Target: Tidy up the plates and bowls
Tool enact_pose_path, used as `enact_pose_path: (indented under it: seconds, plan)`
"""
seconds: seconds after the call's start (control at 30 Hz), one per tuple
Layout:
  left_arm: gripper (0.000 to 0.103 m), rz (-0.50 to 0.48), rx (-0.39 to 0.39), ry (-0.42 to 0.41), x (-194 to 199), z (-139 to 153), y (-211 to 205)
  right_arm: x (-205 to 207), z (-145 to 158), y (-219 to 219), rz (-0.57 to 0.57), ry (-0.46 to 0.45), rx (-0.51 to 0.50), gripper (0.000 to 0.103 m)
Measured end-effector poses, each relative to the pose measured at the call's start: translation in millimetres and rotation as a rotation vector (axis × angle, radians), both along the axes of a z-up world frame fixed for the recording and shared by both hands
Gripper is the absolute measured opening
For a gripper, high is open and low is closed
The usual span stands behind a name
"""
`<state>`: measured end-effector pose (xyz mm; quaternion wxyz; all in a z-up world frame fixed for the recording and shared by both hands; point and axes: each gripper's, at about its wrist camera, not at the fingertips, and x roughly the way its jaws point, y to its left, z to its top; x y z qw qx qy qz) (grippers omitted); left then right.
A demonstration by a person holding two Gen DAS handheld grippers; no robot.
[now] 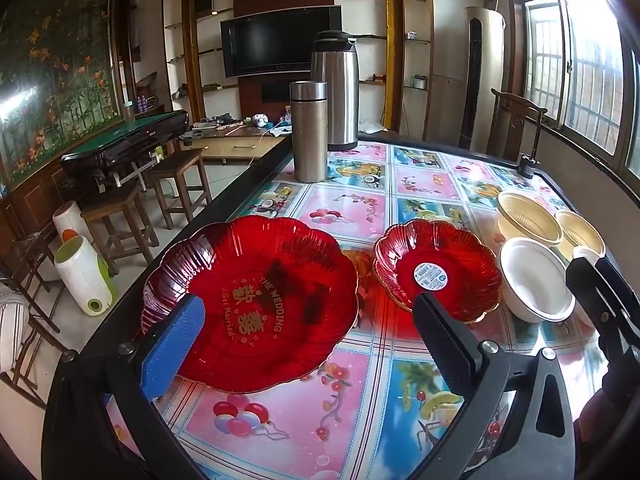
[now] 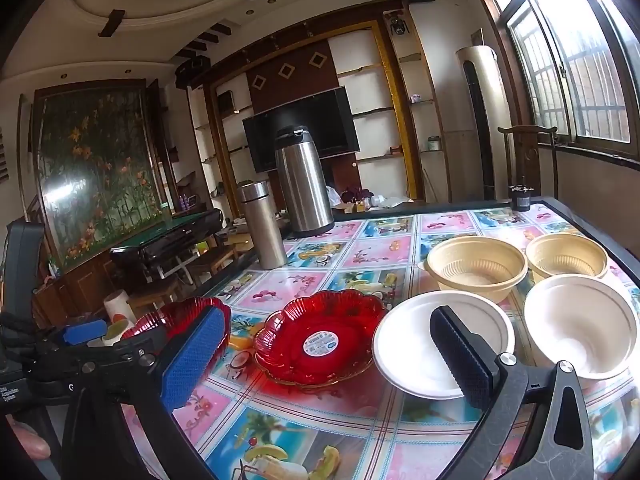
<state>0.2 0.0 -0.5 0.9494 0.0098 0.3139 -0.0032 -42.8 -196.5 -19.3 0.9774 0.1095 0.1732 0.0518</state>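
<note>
Two sets of tongs, left tongs (image 1: 312, 328) and right tongs (image 2: 328, 344), are held wide open above the counter (image 1: 360, 420), nothing gripped. Large red plate (image 1: 256, 304) and small red plate (image 1: 436, 268) are set side by side; two white bowls (image 2: 432, 344) and two cream bowls (image 2: 476, 268) are grouped to their right. Two steel flasks (image 1: 308, 132) are placed at the far edge.
</note>
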Motion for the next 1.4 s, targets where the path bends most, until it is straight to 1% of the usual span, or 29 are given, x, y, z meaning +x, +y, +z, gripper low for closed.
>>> enact_pose_path:
  seconds: [0.2,0.3,0.33,0.53,0.6,0.87,1.0,1.17,1.33,1.4]
  plan:
    - [0.103,-0.002,0.004,0.016,2.6,-4.7,-0.4,0.5,-0.4,0.1,0.005,0.007,0.002,0.103]
    - [0.103,-0.005,0.002,0.015,10.9,-7.1,-0.9,0.5,-0.7,0.1,0.006,0.008,0.001,0.103]
    - [0.103,-0.002,-0.010,-0.001,4.4,-8.1,1.6,0.4,-0.8,0.2,0.007,0.008,0.000,0.103]
    - [0.103,-0.001,-0.007,0.003,8.9,-13.1,0.4,0.5,-1.3,0.3,0.008,0.010,-0.001,0.103]
    - [0.103,-0.001,0.001,0.021,3.4,-7.6,-0.8,0.4,-2.1,0.9,0.009,0.011,-0.002,0.103]
    - [0.103,-0.006,-0.004,0.024,2.6,-11.7,-1.0,1.1,-3.2,2.4,0.011,0.015,-0.008,0.103]
    - [0.103,-0.005,-0.015,0.042,3.1,-11.8,-0.3,2.4,-3.0,2.6,0.012,0.018,-0.010,0.103]
    - [0.103,-0.006,-0.011,0.039,3.5,-13.9,-0.6,2.4,-3.3,2.7,0.013,0.018,-0.010,0.103]
    - [0.103,-0.007,-0.020,0.060,3.2,-14.6,-0.1,2.5,-3.5,2.4,0.013,0.018,-0.010,0.103]
    - [0.103,-0.008,-0.018,0.054,3.5,-15.5,0.0,2.4,-3.3,2.7,0.013,0.018,-0.010,0.103]
